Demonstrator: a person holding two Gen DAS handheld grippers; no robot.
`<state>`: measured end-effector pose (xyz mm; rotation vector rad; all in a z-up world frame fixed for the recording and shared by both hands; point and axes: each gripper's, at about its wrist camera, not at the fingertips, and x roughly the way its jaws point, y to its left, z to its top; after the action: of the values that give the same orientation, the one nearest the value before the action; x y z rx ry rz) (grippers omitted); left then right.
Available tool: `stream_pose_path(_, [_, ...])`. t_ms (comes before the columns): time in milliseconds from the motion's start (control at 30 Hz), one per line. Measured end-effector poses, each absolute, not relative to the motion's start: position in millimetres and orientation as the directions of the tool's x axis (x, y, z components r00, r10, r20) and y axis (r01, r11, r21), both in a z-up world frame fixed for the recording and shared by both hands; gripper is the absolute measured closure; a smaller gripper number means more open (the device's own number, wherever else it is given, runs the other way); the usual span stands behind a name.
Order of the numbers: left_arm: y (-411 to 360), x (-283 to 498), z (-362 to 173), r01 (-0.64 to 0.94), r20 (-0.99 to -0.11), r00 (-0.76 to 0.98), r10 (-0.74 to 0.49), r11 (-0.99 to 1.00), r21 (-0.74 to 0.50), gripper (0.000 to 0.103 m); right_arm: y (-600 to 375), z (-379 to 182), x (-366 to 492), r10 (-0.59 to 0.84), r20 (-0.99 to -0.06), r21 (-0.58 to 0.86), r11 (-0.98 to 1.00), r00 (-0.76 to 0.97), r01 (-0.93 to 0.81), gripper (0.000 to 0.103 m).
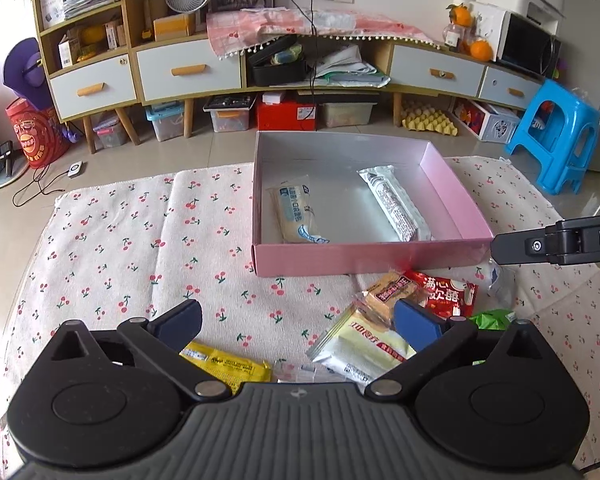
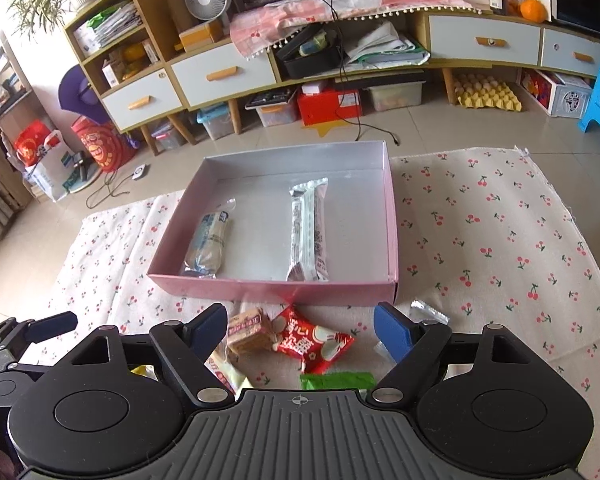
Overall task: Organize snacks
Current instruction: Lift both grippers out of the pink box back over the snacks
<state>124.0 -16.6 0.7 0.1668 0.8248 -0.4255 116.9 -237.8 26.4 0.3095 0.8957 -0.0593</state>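
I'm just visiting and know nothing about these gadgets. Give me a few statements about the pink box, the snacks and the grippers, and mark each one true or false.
1. Two wrapped snacks lie inside the pink box. True: a pale packet and a long silver packet.
2. The red snack packet is in the box. False: it lies on the cherry-print cloth in front of the box.
3. The left hand-held gripper is clamped on the yellow packet. False: its jaws stand wide open, holding nothing.
4. The right hand-held gripper is open and empty. True.
5. The box has a lid on it. False: it is open on top.
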Motion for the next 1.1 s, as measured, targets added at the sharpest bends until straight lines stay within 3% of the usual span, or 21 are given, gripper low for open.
stream_pose_path(1100, [34.7, 78.3, -39.4, 0.392, -0.768, 0.577, -0.279, 0.919, -0.040, 0.001, -240.4, -23.8, 52.2, 0.050, -0.815, 0.149, 0.981, 0.578, 0.124, 0.020])
